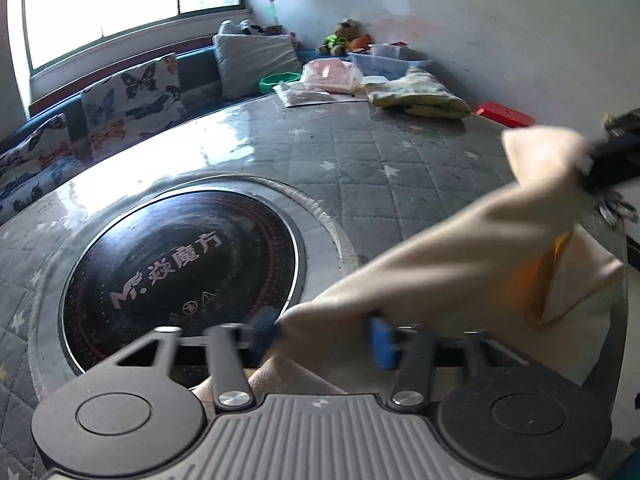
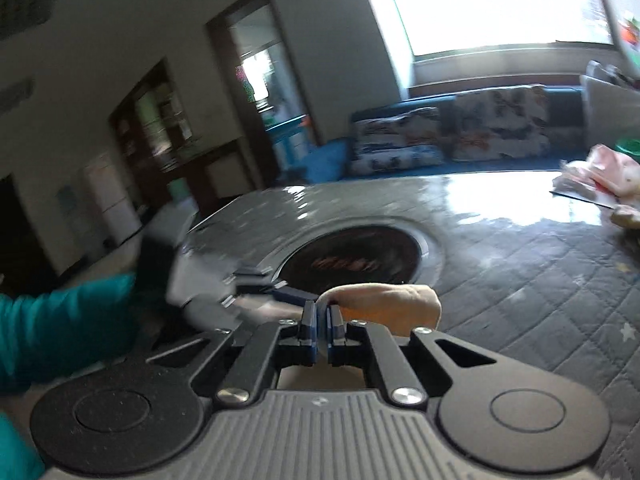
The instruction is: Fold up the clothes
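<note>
A beige garment point(image 1: 472, 264) with an orange inner part hangs stretched in the air above the grey quilted table point(image 1: 360, 160). My left gripper point(image 1: 324, 342) has its blue pads point(image 1: 382, 344) on either side of one end of the cloth, the jaws still fairly wide. My right gripper point(image 2: 322, 334) is shut on the other end of the garment point(image 2: 384, 304), and it shows in the left wrist view point(image 1: 612, 156) at the far right, blurred. The left gripper appears blurred in the right wrist view point(image 2: 224, 284).
A round black induction cooktop point(image 1: 180, 272) is set into the table. Folded yellow clothes point(image 1: 416, 94), a pink bag point(image 1: 332, 76), a blue bin point(image 1: 384, 62) and a red box point(image 1: 504, 114) lie at the far edge. A sofa with butterfly cushions point(image 1: 132, 100) runs behind.
</note>
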Demonstrator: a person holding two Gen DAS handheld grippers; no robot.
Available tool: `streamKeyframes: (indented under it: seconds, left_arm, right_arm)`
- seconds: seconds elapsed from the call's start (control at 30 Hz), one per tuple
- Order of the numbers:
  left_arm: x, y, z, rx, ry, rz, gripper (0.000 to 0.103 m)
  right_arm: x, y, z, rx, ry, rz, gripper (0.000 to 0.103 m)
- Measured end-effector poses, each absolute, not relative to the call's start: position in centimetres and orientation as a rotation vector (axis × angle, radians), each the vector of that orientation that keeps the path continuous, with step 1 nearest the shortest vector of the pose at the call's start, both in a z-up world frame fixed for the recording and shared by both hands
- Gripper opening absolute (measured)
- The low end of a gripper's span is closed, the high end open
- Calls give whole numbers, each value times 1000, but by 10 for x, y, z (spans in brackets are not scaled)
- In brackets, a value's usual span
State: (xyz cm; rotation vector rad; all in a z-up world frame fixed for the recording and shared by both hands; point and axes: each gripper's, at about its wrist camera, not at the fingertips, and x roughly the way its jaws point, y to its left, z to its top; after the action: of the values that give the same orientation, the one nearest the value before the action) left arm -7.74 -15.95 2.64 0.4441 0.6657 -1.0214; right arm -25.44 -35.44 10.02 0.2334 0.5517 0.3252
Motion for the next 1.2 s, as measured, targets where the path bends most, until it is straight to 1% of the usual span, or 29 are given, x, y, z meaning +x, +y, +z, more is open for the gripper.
streamKeyframes:
  seconds: [0.03, 0.07, 0.17, 0.33, 0.53, 0.63, 0.73, 0.8, 0.93, 0.97, 1.03, 1.07, 1.1, 1.2]
  left_arm:
    - [-80, -159, 27, 453, 653, -1020, 22]
    - [-83, -157, 28, 460, 640, -1022, 13]
    - [-96, -150, 34, 478, 598, -1026, 8]
    - [-112, -137, 42, 487, 590, -1054, 7]
    - [-140, -121, 34, 532, 632, -1114, 7]
    - [-153, -118, 28, 543, 657, -1138, 7]
    - [-158, -115, 36, 519, 656, -1162, 7]
    - [-160, -114, 44, 499, 653, -1178, 10]
    - [-143, -113, 68, 413, 610, -1129, 11]
    - [-134, -114, 71, 393, 605, -1087, 14]
    - [-113, -116, 72, 359, 621, -1004, 27]
    - [-101, -117, 70, 345, 642, -965, 40]
    - [-89, -118, 67, 330, 673, -935, 47]
    - [-60, -122, 51, 301, 794, -885, 49]
  right_arm:
    - [-259, -351, 99, 221, 563, 336, 4]
    - [-263, -348, 98, 209, 573, 345, 4]
    - [-272, -344, 92, 203, 609, 361, 4]
    - [-279, -345, 78, 184, 676, 340, 4]
    - [-287, -342, 54, 130, 790, 303, 4]
    - [-285, -341, 43, 103, 816, 283, 4]
    - [-280, -340, 32, 81, 834, 266, 4]
    - [-279, -337, 32, 58, 839, 265, 4]
    - [-279, -333, 32, 26, 846, 263, 4]
    - [-279, -333, 32, 29, 846, 264, 4]
    - [-280, -334, 33, 35, 843, 264, 4]
    - [-280, -334, 33, 37, 842, 263, 4]
    - [-280, -334, 33, 39, 840, 262, 4]
    - [-282, -335, 33, 49, 835, 262, 4]
